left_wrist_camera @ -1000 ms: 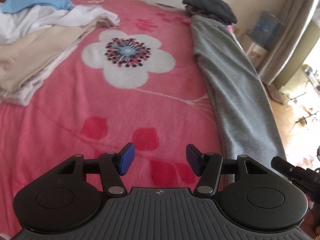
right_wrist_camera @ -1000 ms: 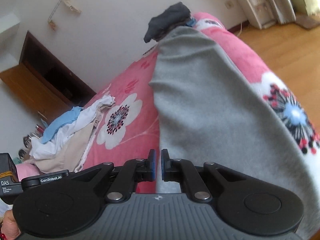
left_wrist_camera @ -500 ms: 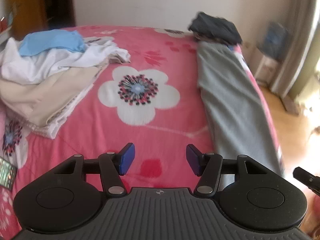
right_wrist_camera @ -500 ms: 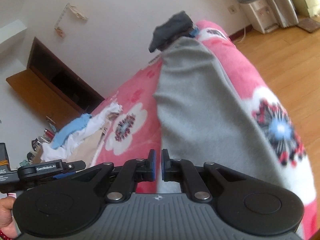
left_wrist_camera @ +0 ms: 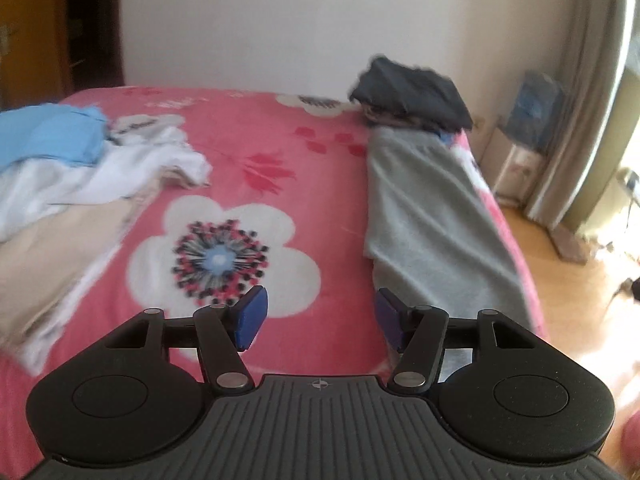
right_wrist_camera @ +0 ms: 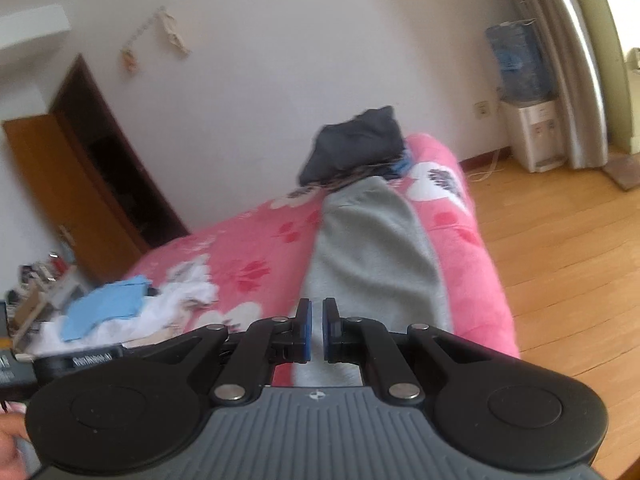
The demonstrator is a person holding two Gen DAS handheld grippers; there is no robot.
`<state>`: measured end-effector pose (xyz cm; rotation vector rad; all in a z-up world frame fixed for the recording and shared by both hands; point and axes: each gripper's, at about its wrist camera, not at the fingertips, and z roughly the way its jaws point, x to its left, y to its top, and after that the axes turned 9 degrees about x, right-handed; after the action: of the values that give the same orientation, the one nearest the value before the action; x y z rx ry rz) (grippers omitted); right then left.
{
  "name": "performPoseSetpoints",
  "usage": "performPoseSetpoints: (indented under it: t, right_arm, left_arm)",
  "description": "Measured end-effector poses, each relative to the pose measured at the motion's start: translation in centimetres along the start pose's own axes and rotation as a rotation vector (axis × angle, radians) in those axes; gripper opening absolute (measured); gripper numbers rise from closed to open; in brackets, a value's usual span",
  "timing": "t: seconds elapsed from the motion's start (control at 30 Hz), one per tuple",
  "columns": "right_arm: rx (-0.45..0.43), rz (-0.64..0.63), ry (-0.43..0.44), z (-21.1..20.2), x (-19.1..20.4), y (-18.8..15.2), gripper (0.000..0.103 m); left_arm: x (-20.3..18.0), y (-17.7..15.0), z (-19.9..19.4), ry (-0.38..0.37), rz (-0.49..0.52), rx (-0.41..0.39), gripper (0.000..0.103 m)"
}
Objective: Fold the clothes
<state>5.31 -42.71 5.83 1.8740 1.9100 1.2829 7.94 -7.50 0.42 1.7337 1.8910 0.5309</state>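
Two grippers above a pink bed
Left gripper gapes empty, lower centre; right gripper is closed on nothing; grey garment lies right of centre

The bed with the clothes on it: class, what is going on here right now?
A person is folding clothes on a pink flowered bed with two handheld grippers. The left gripper is open and empty. The right gripper is shut and seems to hold nothing. A long grey garment lies along the bed's edge, a dark folded stack at its far end. An unfolded pile waits opposite.
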Motion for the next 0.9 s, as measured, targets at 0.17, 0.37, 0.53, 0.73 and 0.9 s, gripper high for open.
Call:
performPoseSetpoints:
  t: [0.17, 0.37, 0.53, 0.73, 0.9]
  right_arm:
    - [0.067, -0.048, -0.087, 5.0, -0.1, 3.0, 0.006]
    - [0.204, -0.078, -0.113, 14.6, -0.2, 7.7, 0.005]
    - [0.293, -0.036, -0.161, 22.8, -0.9, 9.3, 0.005]
    - [0.439, -0.033, -0.196, 29.8, -1.5, 9.0, 0.005]
    - [0.371, 0.039, -0.338, 33.5, -5.3, 11.6, 0.004]
  left_arm:
    - [-0.9, 0.7, 5.9, -0.133, 0.088, -0.032, 0.060]
    - [-2.4, 2.2, 11.1, -0.287, 0.236, -0.065, 0.060]
    - [-4.1, 2.2, 14.2, -0.316, 0.441, -0.139, 0.059]
    - [-3.9, 0.5, 17.5, -0.361, 0.507, -0.078, 0.059]
    - [-2.8, -0.6, 18.0, -0.395, 0.472, -0.052, 0.060]
